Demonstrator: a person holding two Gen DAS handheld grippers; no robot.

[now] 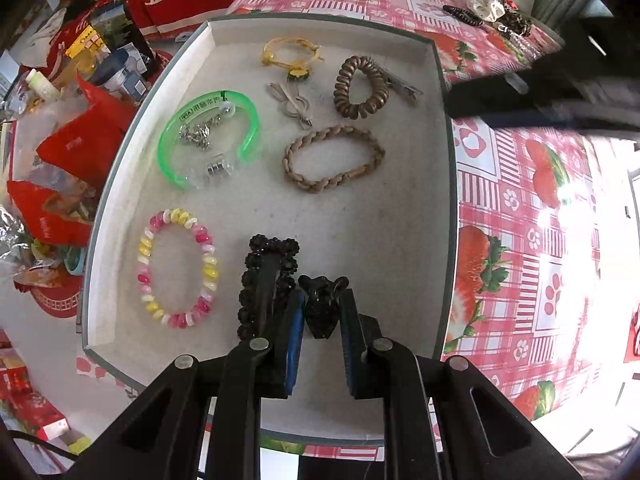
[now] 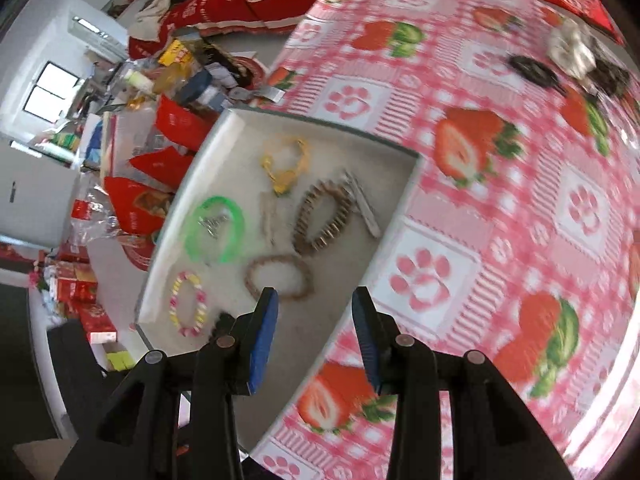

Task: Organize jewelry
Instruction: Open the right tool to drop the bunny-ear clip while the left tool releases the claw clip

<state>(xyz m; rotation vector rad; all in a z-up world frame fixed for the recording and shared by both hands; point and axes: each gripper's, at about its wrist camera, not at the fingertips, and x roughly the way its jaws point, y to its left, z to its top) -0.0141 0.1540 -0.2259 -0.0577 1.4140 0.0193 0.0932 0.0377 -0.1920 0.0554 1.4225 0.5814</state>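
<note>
A shallow white tray (image 1: 248, 216) holds jewelry: a green bangle (image 1: 208, 132), a pink-yellow bead bracelet (image 1: 178, 268), a braided tan bracelet (image 1: 334, 160), a bronze coil hair tie (image 1: 362, 86), a yellow cord bracelet (image 1: 290, 54) and a black beaded clip (image 1: 268, 280). My left gripper (image 1: 322, 308) is shut on a small black hair clip (image 1: 322, 306) low over the tray's near part. My right gripper (image 2: 316, 316) is open and empty, above the tray's (image 2: 224, 132) near right edge. The right wrist view is blurred.
More hair pieces (image 1: 490, 14) lie on the strawberry tablecloth (image 1: 528, 216) beyond the tray; they also show in the right wrist view (image 2: 572, 60). Red bags, bottles and boxes (image 1: 68, 128) crowd the table to the tray's left.
</note>
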